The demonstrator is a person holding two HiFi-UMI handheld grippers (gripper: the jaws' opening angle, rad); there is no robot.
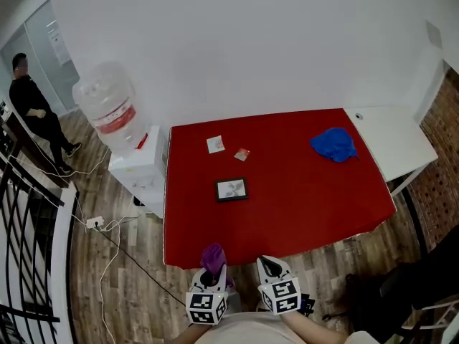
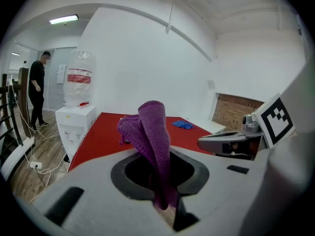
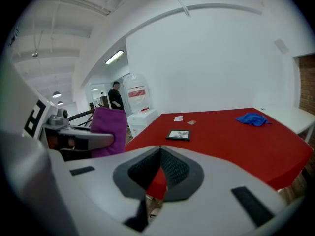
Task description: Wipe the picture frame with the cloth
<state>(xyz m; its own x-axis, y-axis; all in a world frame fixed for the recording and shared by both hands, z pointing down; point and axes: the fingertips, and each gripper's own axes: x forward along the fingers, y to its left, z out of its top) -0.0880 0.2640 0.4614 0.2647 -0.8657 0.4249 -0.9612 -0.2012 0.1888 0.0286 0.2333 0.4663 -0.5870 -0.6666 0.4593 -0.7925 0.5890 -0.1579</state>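
Note:
A small black picture frame [image 1: 231, 189] lies flat on the red table [image 1: 301, 206], left of its middle; it also shows in the right gripper view as the picture frame [image 3: 178, 135]. Both grippers hang side by side just off the table's near edge. My left gripper [image 1: 213, 269] is shut on a purple cloth [image 1: 212, 256]; the purple cloth [image 2: 152, 132] sticks up in folds between its jaws [image 2: 155, 177]. My right gripper [image 1: 267, 265] has its jaws [image 3: 160, 152] closed tip to tip with nothing held. The frame lies well ahead of both grippers.
A blue cloth [image 1: 334, 144] lies at the table's far right, two small cards [image 1: 215, 144] near the far edge. A water dispenser [image 1: 118, 131] stands left of the table, a white side table [image 1: 394, 142] to the right. A person [image 1: 36, 110] stands far left. Cables [image 1: 107, 235] trail on the wood floor.

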